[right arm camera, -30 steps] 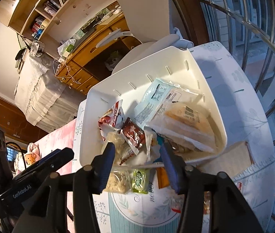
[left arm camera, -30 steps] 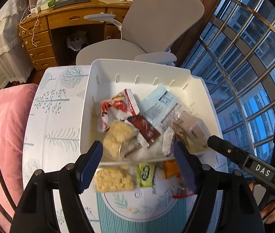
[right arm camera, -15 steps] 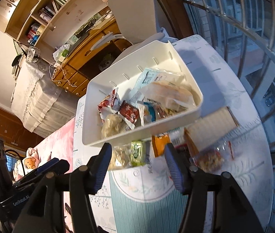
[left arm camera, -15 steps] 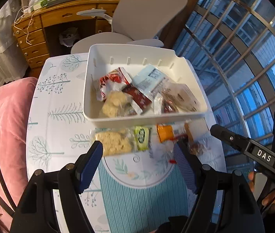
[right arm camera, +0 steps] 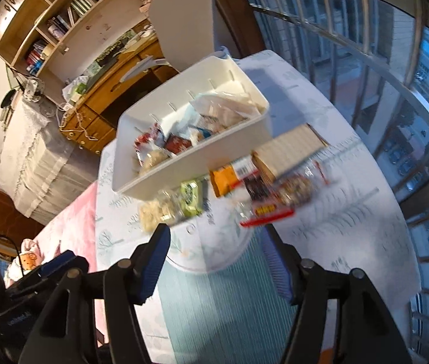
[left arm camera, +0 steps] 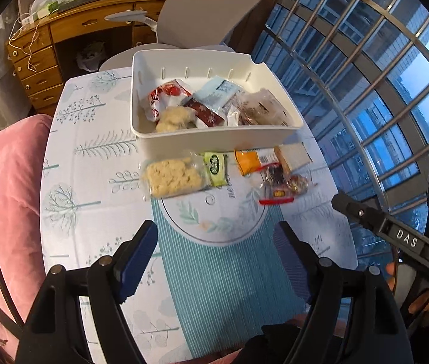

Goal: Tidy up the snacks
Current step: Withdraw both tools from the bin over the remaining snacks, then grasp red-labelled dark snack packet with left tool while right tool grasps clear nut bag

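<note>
The other gripper's bar at the right edge of the left wrist view reads "DAS"; the snack labels are too blurred to read. The left gripper (left arm camera: 216, 251) and right gripper (right arm camera: 217, 254) both have jaws spread wide, holding nothing, above the table (left arm camera: 93, 163). The white bin (left arm camera: 214, 136) of packets sits upper centre, loose snacks (left arm camera: 175, 177) just beside its near wall. A wooden desk (left arm camera: 72, 33) and grey chair (left arm camera: 211, 3) stand behind.
</note>
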Tool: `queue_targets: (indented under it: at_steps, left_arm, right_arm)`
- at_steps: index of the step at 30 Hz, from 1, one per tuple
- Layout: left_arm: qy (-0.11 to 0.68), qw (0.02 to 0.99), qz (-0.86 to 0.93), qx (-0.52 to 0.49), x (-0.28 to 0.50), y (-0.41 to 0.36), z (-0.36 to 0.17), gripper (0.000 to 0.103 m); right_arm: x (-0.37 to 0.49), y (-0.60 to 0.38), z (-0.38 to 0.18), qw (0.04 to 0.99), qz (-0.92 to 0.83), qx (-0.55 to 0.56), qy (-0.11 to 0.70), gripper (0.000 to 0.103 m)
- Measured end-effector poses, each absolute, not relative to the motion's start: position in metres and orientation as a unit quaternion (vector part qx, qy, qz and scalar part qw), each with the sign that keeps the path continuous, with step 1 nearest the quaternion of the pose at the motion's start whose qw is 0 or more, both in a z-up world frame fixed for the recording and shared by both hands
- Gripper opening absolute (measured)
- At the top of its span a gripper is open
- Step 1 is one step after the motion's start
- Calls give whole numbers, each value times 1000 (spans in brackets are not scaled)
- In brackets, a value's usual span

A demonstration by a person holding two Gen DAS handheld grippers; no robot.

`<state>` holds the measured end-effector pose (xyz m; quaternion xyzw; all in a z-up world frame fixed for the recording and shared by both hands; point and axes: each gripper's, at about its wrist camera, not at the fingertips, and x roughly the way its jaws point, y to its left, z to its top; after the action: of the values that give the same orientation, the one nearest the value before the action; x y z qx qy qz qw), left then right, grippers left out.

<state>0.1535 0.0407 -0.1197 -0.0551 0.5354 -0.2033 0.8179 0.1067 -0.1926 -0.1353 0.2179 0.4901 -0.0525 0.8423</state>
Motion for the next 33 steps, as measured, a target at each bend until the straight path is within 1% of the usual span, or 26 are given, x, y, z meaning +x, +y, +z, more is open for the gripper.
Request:
queue_targets:
  at_steps: [6,8,10,17,25,33]
  left_arm:
    - [552,801,-223,-67,139,41,-132,78]
    - [552,800,-229,-63,137,38,-133,78]
    - [554,797,-234,-62,135,35,-134,78]
    - [562,791,-234,-68,141,22,-138,79]
    - [586,779,-210,-76,162,-12,-146,79]
    - [597,778,-172,-94,182,-55,-155,79]
  right_arm:
    - [75,-185,-140,844,-78,183,499,68]
    - [68,-185,-141,845,-82,173,499,73]
    - [61,-185,-141,848,-89,158,499,76]
    - [52,-193,-150,850,-94,100,508,76]
    - [71,-219,-168,842,-59,48,533,76]
    - [98,-239,-182,835,27,-36,548,76]
